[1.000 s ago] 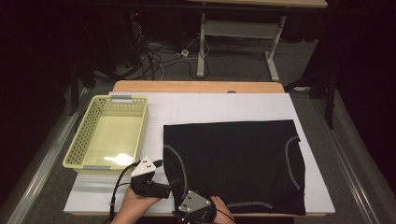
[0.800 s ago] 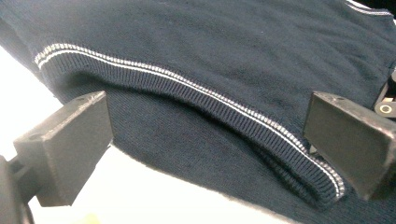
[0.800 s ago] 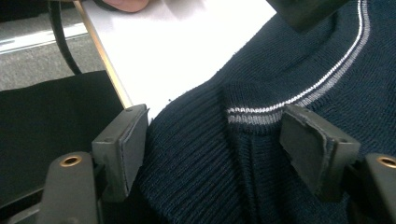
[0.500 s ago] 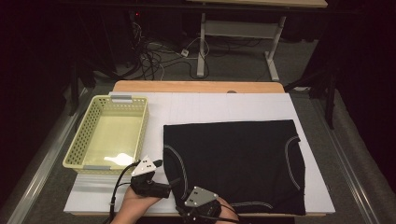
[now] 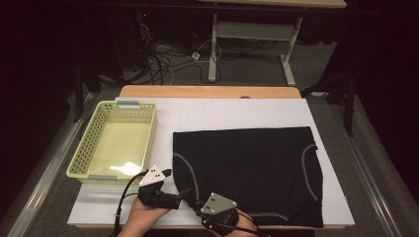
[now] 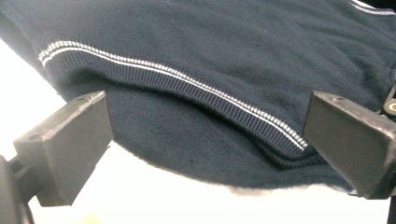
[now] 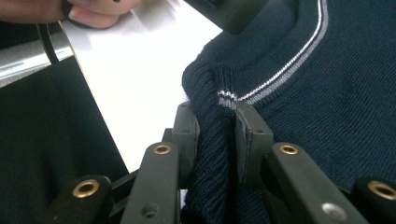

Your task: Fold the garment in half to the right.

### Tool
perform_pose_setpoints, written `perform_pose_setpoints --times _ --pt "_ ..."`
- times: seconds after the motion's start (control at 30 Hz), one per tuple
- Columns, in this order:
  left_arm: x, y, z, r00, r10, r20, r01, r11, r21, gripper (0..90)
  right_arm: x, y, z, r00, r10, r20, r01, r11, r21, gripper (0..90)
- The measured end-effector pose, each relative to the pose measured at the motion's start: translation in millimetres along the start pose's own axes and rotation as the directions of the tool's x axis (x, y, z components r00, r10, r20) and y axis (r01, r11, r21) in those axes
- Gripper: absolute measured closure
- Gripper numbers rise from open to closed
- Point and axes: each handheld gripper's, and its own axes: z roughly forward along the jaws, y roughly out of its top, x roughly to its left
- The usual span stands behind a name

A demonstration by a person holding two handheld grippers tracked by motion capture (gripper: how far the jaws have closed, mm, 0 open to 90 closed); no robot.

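Observation:
A dark navy knitted garment (image 5: pixel 247 173) with pale striped trim lies flat on the white table top (image 5: pixel 222 113). My right gripper (image 7: pixel 217 116) is at its near left corner. Its jaws have just been closing and now pinch a fold of the ribbed edge (image 7: pixel 219 154) between the pads. In the high view that right gripper (image 5: pixel 200 207) sits at the table's front edge. My left gripper (image 6: pixel 210 140) is open, its jaws wide on either side of the garment's trimmed left edge (image 6: pixel 187 79) without touching it. From above, the left gripper (image 5: pixel 180 195) is just left of the garment.
A pale yellow perforated basket (image 5: pixel 150 133) stands at the left of the table, beside the garment. Beyond the table's far edge are cables (image 5: pixel 163 64) and a desk frame (image 5: pixel 247 34) on the floor. The front table edge runs right under both hands.
The right gripper's jaws have closed from wide apart onto the garment's near left edge. It shifted slightly to the right. The left gripper has stayed where it was.

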Motion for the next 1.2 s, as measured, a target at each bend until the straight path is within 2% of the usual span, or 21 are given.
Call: perform_pose_setpoints --times 0.17,0.27,0.4,0.5,0.6,0.7,0.83,0.87,1.0,1.07,1.2 --pt "1.4 -1.3 -2.7 0.9998 -0.021 -0.005 0.021 0.9996 -0.016 1.5 -5.5 1.3 -11.8 0.9997 0.022 -0.015 -0.023 0.999 -0.039 74.2" --pt "0.5 -0.2 -1.0 0.9999 -0.011 -0.006 0.011 0.9999 0.002 1.4 -13.0 -1.3 -17.0 0.9993 0.027 -0.026 -0.028 0.998 -0.061 74.1" --pt "-2.0 0.9 0.7 0.9997 0.006 -0.024 -0.006 0.9999 0.012 1.5 -20.5 -8.0 -22.2 0.9997 0.022 -0.013 -0.023 0.997 -0.071 74.0" --pt "-7.1 1.6 1.1 0.9993 0.021 -0.029 -0.021 0.9997 0.012 1.4 -24.7 -13.1 -24.0 0.9986 0.049 -0.021 -0.05 0.994 -0.092 73.9" --pt "-11.0 7.1 2.4 0.9998 0.0 -0.021 0.0 1.0 -0.003 1.4 -27.1 -18.6 -22.3 0.9983 0.052 -0.028 -0.054 0.993 -0.1 73.8" --pt "-12.5 19.7 5.6 0.9994 -0.019 -0.03 0.019 0.9998 0.008 1.4 -29.3 -19.3 -22.6 0.9969 0.07 -0.036 -0.073 0.992 -0.101 73.7" --pt "-13.0 43.0 12.5 0.9981 0.014 -0.059 -0.013 0.9996 0.023 1.4 -29.3 -20.7 -22.2 0.9973 0.063 -0.038 -0.066 0.992 -0.103 73.7" --pt "-11.4 49.4 15.2 0.9982 0.011 -0.059 -0.009 0.9997 0.023 1.4 -29.1 -20.4 -22.4 0.9974 0.061 -0.037 -0.065 0.993 -0.1 73.6" --pt "-2.1 72.7 26.6 0.9966 0.009 -0.082 -0.006 0.9995 0.03 1.4 -29.9 -20.3 -21.8 0.9964 0.069 -0.05 -0.073 0.993 -0.097 73.5" --pt "5.5 81.6 32.0 0.9965 -0.022 -0.08 0.024 0.9994 0.024 1.5 -30.7 -20.3 -21.6 0.9958 0.072 -0.056 -0.077 0.992 -0.096 73.4" --pt "21.4 96.0 43.6 0.9921 -0.027 -0.122 0.032 0.9988 0.037 1.6 -30.9 -19.9 -21.3 0.9958 0.068 -0.061 -0.074 0.993 -0.093 73.4"
